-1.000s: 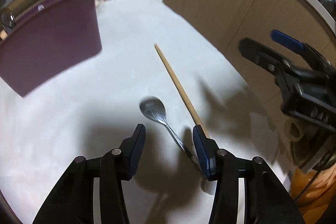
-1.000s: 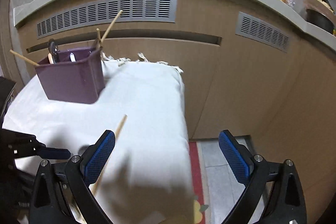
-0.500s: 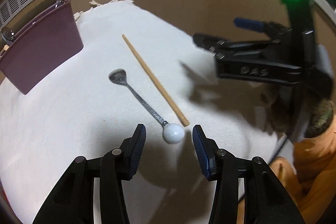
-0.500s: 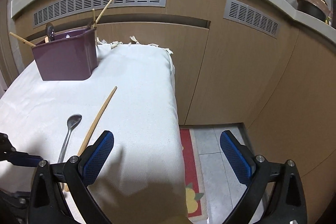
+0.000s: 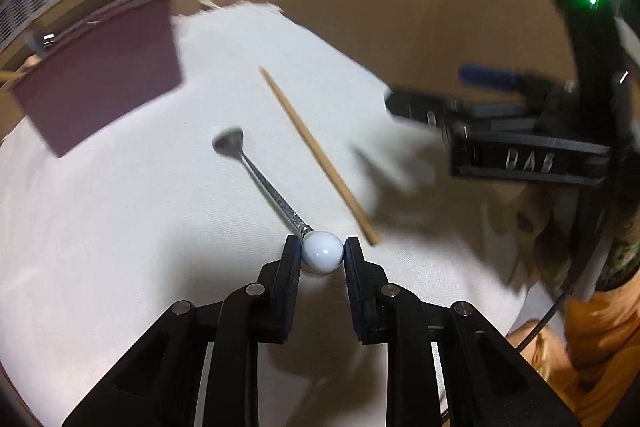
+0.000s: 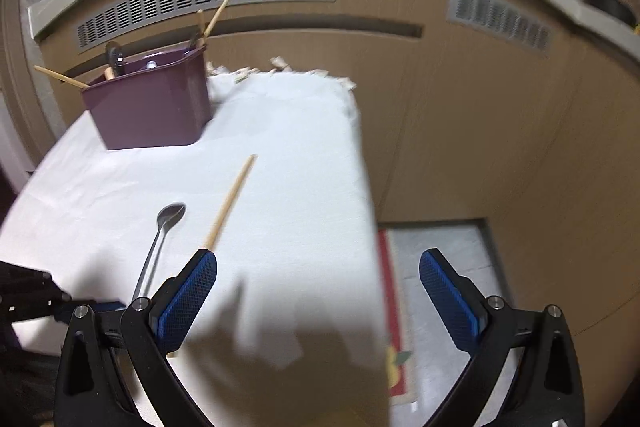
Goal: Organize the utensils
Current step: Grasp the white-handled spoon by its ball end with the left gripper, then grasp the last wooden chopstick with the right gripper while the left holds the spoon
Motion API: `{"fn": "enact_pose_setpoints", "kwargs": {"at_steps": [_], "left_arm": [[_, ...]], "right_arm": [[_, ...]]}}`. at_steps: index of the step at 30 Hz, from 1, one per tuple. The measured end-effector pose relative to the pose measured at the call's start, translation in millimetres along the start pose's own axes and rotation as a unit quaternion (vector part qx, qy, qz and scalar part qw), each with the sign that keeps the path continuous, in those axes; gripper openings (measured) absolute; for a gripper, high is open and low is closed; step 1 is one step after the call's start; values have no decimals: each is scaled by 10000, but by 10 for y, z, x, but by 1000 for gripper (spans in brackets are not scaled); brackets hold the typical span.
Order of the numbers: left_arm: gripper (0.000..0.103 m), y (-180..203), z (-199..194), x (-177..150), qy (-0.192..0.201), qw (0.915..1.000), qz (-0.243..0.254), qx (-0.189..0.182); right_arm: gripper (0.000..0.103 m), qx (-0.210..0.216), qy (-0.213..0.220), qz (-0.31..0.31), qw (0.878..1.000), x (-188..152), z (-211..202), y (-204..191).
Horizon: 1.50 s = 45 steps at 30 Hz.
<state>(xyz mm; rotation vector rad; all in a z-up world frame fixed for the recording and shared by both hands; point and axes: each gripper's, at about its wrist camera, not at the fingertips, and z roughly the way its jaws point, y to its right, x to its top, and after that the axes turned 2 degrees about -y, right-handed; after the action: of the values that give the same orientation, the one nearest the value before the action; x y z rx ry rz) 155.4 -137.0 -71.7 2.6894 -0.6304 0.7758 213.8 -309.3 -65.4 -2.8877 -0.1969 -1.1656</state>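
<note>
Left gripper (image 5: pixel 322 251) is clamped on the white ball end of the spoon (image 5: pixel 264 183), whose shaft and bowl lie flat on the white cloth (image 5: pixel 120 227). Right gripper (image 6: pixel 318 291) hangs with jaws wide apart, nothing between them (one finger over the cloth, one past its edge). A wooden chopstick (image 5: pixel 316 155) lies just beside the spoon. Farther back stands the purple utensil bin (image 6: pixel 152 107), holding several utensils.
</note>
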Motion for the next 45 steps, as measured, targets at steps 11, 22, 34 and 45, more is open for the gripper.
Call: {"fn": "enact_pose_setpoints", "kwargs": {"at_steps": [11, 22, 34, 45], "left_arm": [[23, -591, -800, -198, 1050, 9911, -730, 358], [23, -858, -878, -255, 1221, 9857, -1086, 410], [23, -749, -1319, -310, 1748, 9785, -960, 517], [23, -728, -1612, -301, 2107, 9703, -862, 820]], "right_arm": [[100, 221, -528, -441, 9974, 267, 509, -535], [15, 563, -995, -1097, 9874, 222, 625, -1021], [11, 1328, -876, -1295, 9787, 21, -17, -1199], [11, 1319, -590, -1033, 9841, 240, -69, -1076]]}}
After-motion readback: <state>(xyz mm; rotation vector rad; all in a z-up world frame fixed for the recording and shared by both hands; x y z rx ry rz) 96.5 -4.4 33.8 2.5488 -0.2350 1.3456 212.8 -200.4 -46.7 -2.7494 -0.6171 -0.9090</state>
